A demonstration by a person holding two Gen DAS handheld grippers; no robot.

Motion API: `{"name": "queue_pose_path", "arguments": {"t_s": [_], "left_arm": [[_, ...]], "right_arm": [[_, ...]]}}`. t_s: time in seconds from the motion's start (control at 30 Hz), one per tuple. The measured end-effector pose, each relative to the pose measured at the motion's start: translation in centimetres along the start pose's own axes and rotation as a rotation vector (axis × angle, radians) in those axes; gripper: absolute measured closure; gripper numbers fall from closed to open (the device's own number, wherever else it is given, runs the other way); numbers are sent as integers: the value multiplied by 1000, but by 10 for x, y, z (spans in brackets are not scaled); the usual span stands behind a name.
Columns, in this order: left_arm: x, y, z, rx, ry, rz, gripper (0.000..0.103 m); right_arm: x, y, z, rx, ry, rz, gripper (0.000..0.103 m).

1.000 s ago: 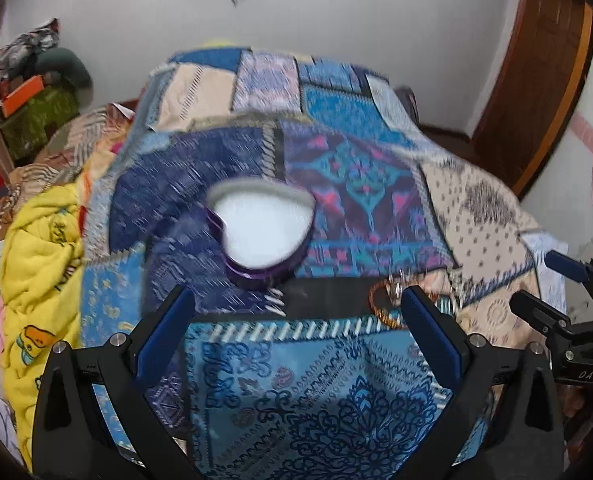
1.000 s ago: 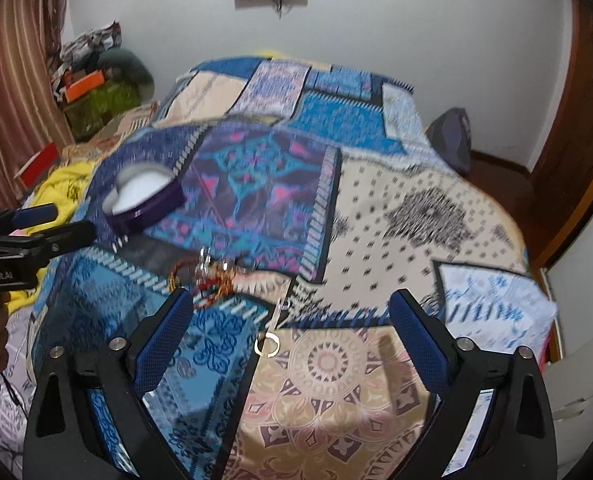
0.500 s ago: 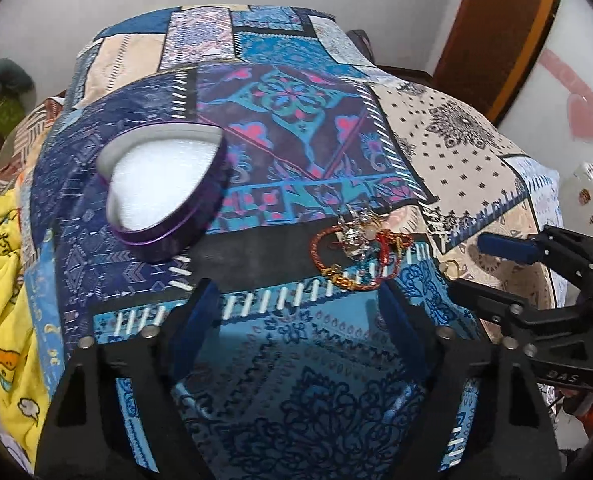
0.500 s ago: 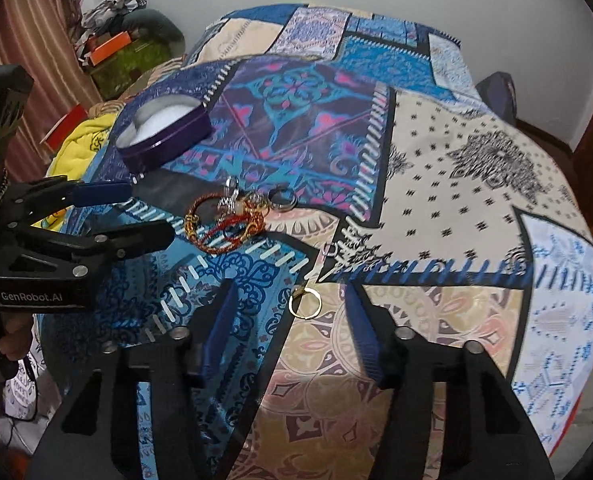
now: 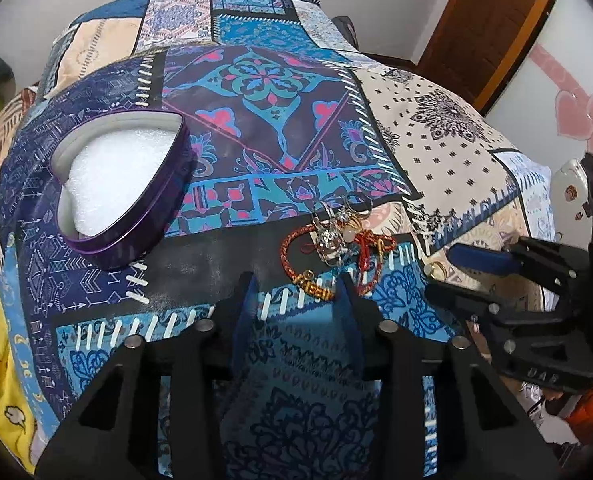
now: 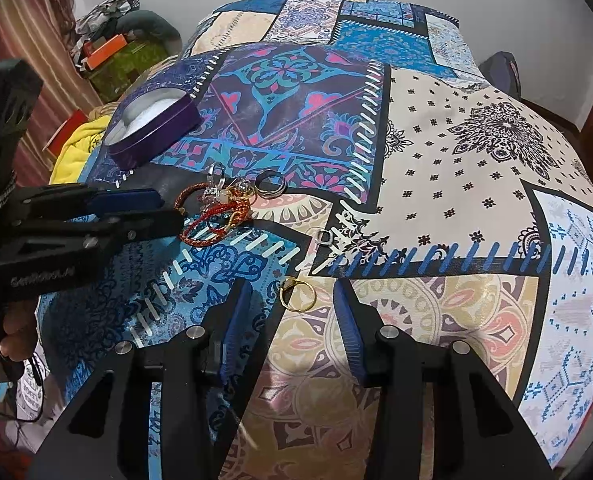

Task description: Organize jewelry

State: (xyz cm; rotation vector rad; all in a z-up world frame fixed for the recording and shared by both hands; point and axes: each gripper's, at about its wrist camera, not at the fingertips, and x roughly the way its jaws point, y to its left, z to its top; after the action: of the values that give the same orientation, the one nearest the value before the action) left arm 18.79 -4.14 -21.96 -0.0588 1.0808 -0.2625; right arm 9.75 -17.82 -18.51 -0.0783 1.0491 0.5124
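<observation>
Right wrist view: right gripper (image 6: 292,300), half-open and empty, straddles the thin gold ring (image 6: 296,295) on the patchwork bedspread (image 6: 456,184); soft fabric may snag. Left gripper (image 5: 296,294), half-open and empty, nears the red braided bracelet (image 5: 328,256); the purple heart-shaped tin (image 5: 116,184) sits beyond.

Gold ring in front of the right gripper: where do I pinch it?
Pinch the gold ring across its thin band, straight down from above. It lies flat on the bedspread, centred before the open right gripper, apart from the bracelet pile.

Both black two-finger grippers with blue pads sit low, pointing away: left gripper (image 5: 298,286) and right gripper (image 6: 294,294), jaws parted a bit, nothing held between them.
</observation>
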Motion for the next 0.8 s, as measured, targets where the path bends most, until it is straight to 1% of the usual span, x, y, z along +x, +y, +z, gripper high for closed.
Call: {"name": "queue_pose_path", "arguments": {"t_s": [0.03, 0.1, 0.2, 0.27, 0.3, 0.33, 0.37, 0.43, 0.47, 0.5, 0.53, 0.8], "left_arm": [[1, 0, 1, -3, 3, 2, 70], [4, 1, 3, -10, 7, 2, 78], [9, 1, 4, -18, 9, -8, 85], [10, -1, 4, -14, 9, -3, 86], [11, -3, 5, -8, 7, 1, 87], [11, -3, 5, -4, 8, 4, 88], [11, -4, 5, -3, 11, -4, 96], [11, -5, 7, -5, 15, -5, 97], [9, -5, 8, -3, 10, 0, 99], [7, -6, 8, -1, 5, 3, 99], [4, -6, 9, -2, -4, 4, 99], [-30, -3, 17, -3, -90, 18, 100]], "right_arm": [[1, 1, 1, -3, 0, -2, 63], [2, 2, 0, -11, -3, -8, 65], [4, 3, -1, -20, -5, -20, 74], [5, 2, -1, -21, -8, -27, 80], [6, 1, -1, -18, -9, -28, 85], [6, 1, -1, -15, -8, -25, 86], [5, 0, -1, -10, -9, -20, 86], [5, 0, -1, -6, -11, -18, 86], [4, 0, 0, -5, -13, -18, 86], [3, -1, 0, -1, -15, -16, 88], [2, -1, 0, 0, -18, -11, 98], [-7, -2, 3, 18, -43, -14, 98]]}}
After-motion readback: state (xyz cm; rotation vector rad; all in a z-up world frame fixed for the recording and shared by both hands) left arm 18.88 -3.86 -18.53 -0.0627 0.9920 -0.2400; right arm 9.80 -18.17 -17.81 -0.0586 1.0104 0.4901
